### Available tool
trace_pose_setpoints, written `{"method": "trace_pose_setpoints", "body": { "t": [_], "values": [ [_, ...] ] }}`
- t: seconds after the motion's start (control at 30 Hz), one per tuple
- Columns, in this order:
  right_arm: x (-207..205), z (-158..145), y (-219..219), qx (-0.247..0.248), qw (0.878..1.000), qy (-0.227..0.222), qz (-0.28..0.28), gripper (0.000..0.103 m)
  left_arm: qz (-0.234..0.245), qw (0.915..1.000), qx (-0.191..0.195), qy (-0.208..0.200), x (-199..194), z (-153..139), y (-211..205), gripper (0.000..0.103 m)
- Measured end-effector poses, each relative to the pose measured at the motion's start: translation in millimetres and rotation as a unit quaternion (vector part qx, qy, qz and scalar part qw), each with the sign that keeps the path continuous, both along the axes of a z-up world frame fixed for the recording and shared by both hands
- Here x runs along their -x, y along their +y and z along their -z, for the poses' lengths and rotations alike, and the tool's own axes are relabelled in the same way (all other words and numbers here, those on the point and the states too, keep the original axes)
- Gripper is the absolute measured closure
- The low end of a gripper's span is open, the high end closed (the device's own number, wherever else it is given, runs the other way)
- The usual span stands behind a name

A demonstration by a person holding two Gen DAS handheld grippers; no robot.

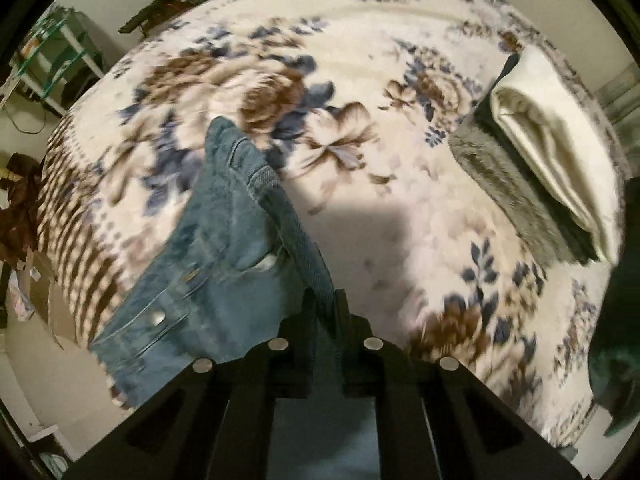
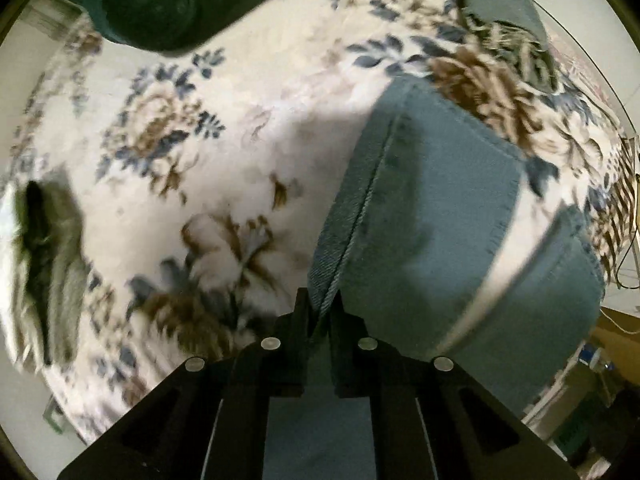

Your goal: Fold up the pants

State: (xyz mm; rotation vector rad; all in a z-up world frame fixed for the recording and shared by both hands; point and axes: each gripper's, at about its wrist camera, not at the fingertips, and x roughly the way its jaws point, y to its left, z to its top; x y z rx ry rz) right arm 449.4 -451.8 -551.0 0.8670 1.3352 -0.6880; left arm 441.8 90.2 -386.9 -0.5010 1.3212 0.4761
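jeans (image 1: pixel 216 248) hang in the air above the blanket (image 1: pixel 360 92), held at two points. in the left wrist view the waist end shows: button, fly seam and pocket edge run from 8 o'clock up to a peak at about 11 o'clock of centre. in the right wrist view the leg end shows: two hems (image 2: pixel 508 204) at 2–3 o'clock, one leg lying over the other.

left gripper (image 1: pixel 323 304): jaws pressed together on a denim seam edge that runs up out of the pinch. right gripper (image 2: pixel 323 304): jaws likewise pinching a side seam, cloth falling away to the right. judgement: both grips sit on the same long edge so the garment hangs as a flat panel, legs stacked; that is the hold one wants before laying it down or bringing ends together.

both frames are motion-blurred, so exact contact of the cloth with the bed cannot be told; the waist end seems to drape over the bed's left edge.

outward: the blanket, floral brown and blue, covers the bed and gives a wide soft surface under the jeans. at 2–3 o'clock in the left view a stack (image 1: pixel 536 160) of folded cloth, cream over dark over grey, lies well apart from the jeans; judgement: finished items kept aside. a dark green bundle (image 2: pixel 160 4) lies at 11 o'clock in the right view, and another blue-grey cloth (image 2: pixel 504 12) at 1 o'clock.

risk, judged: the narrow seam pinch may slip under the denim's weight.
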Motion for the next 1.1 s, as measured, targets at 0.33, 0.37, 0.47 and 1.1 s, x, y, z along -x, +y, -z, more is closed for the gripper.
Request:
{"method": "trace_pose_setpoints", "body": {
  "t": [0.33,0.37,0.47,1.1],
  "values": [
    [152.8,-76.2,-13.8,-0.009,0.998,-0.04,-0.038,0.095,-0.014,0.9999,-0.002,-0.004,146.0,21.8,31.7,0.098],
    [166.5,-74.9,-12.3,-0.007,0.998,-0.039,-0.041,0.095,-0.014,0.9999,-0.002,0.003,159.2,32.0,32.4,0.098],
    [208.7,-61.4,-4.7,-0.007,0.998,-0.027,-0.052,0.095,-0.014,0.9994,-0.008,0.032,194.9,71.6,35.2,0.098],
    [308.5,18.4,-33.9,-0.078,0.993,-0.011,-0.088,0.048,0.013,0.9979,-0.063,0.009,229.2,128.4,24.9,0.019]
  ]
}}
